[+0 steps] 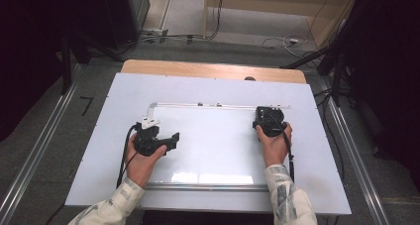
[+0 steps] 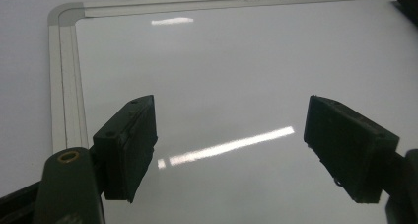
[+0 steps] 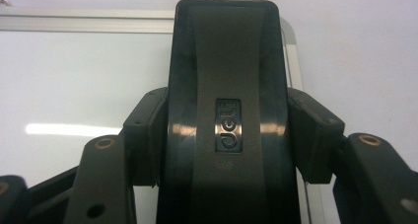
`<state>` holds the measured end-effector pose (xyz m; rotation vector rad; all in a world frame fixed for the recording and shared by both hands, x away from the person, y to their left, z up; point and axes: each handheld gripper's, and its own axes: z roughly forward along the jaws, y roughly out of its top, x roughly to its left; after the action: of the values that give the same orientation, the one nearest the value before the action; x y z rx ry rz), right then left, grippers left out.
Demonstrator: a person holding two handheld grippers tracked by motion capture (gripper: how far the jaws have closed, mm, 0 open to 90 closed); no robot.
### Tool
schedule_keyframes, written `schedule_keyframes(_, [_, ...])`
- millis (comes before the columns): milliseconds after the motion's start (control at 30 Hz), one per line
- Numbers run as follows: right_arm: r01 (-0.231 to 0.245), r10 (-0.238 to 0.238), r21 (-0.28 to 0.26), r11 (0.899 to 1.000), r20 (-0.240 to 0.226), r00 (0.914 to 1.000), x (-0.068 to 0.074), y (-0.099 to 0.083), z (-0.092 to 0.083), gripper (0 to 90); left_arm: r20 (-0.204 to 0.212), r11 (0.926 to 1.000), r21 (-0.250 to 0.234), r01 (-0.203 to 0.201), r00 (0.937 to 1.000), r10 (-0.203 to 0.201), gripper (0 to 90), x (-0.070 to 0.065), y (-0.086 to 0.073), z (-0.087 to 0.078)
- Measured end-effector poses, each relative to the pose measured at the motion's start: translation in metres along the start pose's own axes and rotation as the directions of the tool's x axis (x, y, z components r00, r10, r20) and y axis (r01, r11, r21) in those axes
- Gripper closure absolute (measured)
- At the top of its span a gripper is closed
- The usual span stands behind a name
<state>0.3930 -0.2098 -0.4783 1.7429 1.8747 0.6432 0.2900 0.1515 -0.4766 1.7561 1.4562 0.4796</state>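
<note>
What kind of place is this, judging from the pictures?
Probably a lab or recording room, not a home. A whiteboard lies flat on a white table, cables trail over the grey floor, and metal rails run beside the table. The right hand-held gripper grips a black eraser.

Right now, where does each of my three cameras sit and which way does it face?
High view: above the person's side, looking forward and down on the whiteboard; both forearms, left tongs and right tongs show.
Left gripper view: rides the left tongs, facing the board's corner; jaws apart.
Right gripper view: rides the right tongs, jaws clamping a black eraser at the board's frame.
Shared: all show the whiteboard's aluminium frame.
</note>
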Motion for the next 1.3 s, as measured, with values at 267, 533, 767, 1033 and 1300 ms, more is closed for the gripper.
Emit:
schedule_keyframes(267, [-0.014, 0.014, 0.006, 1.0, -0.02, 0.9997, -0.006, 0.002, 0.004, 33.9, -0.001, 1.0, 0.0, 0.003, 1.0, -0.003, 21.2, 0.0, -0.001, 0.0])
schedule_keyframes(533, [0.015, -0.026, -0.1, 0.995, -0.11, 0.9936, -0.013, -0.008, -0.017, 24.0, -0.001, 0.9999, -0.01, 0.007, 1.0, -0.007, 20.5, 0.002, -0.001, -0.002])
schedule_keyframes(767, [0.074, -0.109, -0.164, 0.984, -0.218, 0.9699, -0.029, -0.033, -0.046, 20.4, -0.007, 0.9995, -0.032, 0.009, 0.9999, -0.009, 18.3, 0.005, -0.002, -0.009])
schedule_keyframes(1033, [0.066, -0.112, -0.183, 0.981, -0.258, 0.9597, -0.048, -0.051, -0.066, 18.6, -0.017, 0.9984, -0.054, 0.016, 0.9997, -0.017, 16.7, 0.012, -0.005, -0.017])
schedule_keyframes(1300, [0.057, -0.108, -0.201, 0.978, -0.25, 0.9623, -0.07, -0.064, -0.077, 17.1, -0.052, 0.9963, -0.082, 0.027, 0.9982, -0.031, 16.2, 0.025, -0.007, -0.028])
